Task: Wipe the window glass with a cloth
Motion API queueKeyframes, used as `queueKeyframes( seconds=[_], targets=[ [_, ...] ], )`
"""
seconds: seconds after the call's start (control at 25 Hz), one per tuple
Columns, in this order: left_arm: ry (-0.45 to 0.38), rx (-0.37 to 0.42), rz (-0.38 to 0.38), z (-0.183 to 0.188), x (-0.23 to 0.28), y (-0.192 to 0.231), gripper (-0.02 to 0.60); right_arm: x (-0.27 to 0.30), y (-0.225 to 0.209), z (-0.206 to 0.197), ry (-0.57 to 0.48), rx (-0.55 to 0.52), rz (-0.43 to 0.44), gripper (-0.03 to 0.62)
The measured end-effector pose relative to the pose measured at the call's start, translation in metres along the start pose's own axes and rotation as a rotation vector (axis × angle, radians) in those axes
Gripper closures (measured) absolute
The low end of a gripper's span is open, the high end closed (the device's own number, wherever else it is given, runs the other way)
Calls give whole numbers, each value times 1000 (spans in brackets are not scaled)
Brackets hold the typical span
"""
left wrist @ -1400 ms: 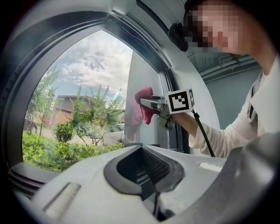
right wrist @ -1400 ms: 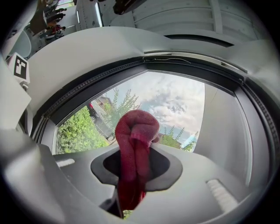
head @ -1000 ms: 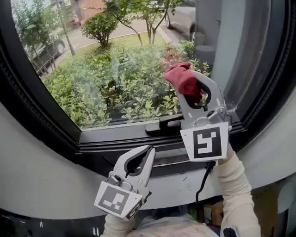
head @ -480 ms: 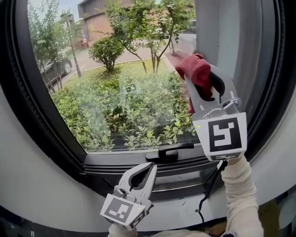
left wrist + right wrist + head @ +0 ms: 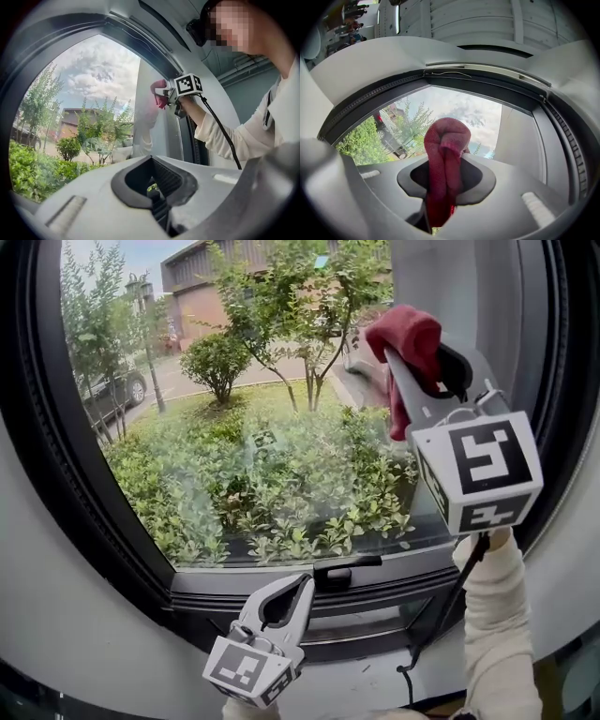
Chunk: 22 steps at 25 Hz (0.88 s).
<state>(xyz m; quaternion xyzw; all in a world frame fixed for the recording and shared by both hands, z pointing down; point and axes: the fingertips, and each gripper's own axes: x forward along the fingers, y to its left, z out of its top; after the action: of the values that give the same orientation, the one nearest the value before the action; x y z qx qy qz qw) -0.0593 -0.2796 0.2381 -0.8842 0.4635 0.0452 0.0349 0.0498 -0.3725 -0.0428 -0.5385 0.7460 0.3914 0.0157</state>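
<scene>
The right claw (image 5: pixel 418 358) is clamped on a dark red cloth (image 5: pixel 409 332), whose bunched end is pressed against the upper right of the window glass (image 5: pixel 262 427), beside the right side of the black window frame (image 5: pixel 84 512). The left claw (image 5: pixel 300 589) sits low and near, in front of the sill. Its jaws are closed together with nothing between them, just near of the black window handle (image 5: pixel 347 570).

The right gripper view alone shows the cloth running down between the jaws as a folded strip, with its rounded top standing past the tips. The left gripper view alone shows the person's pale sleeve (image 5: pixel 234 136) reaching up to the right claw, and a cloudy sky behind the pane. The head view alone shows shrubs (image 5: pixel 281 493), small trees, a brick building (image 5: pixel 202 282) and a parked car (image 5: pixel 117 390) outside.

A second ago the cloth was lower on the pane, just above the handle. It has since travelled up the right side, while the left claw has stayed by the sill.
</scene>
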Motion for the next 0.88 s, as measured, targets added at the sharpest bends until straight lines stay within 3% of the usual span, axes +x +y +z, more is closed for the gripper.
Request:
queueKeyframes(
  seconds=[0.2, 0.4, 0.88],
  targets=[
    [4, 4, -11, -4, 6, -7, 580, -10, 12, -6, -51, -60, -26, 474],
    [30, 21, -28, -19, 12, -20, 580, -33, 29, -39, -60, -23, -10, 474],
    [97, 32, -35, -52, 8, -53, 580, -107, 105, -164, 143, 19, 63, 474]
  ],
)
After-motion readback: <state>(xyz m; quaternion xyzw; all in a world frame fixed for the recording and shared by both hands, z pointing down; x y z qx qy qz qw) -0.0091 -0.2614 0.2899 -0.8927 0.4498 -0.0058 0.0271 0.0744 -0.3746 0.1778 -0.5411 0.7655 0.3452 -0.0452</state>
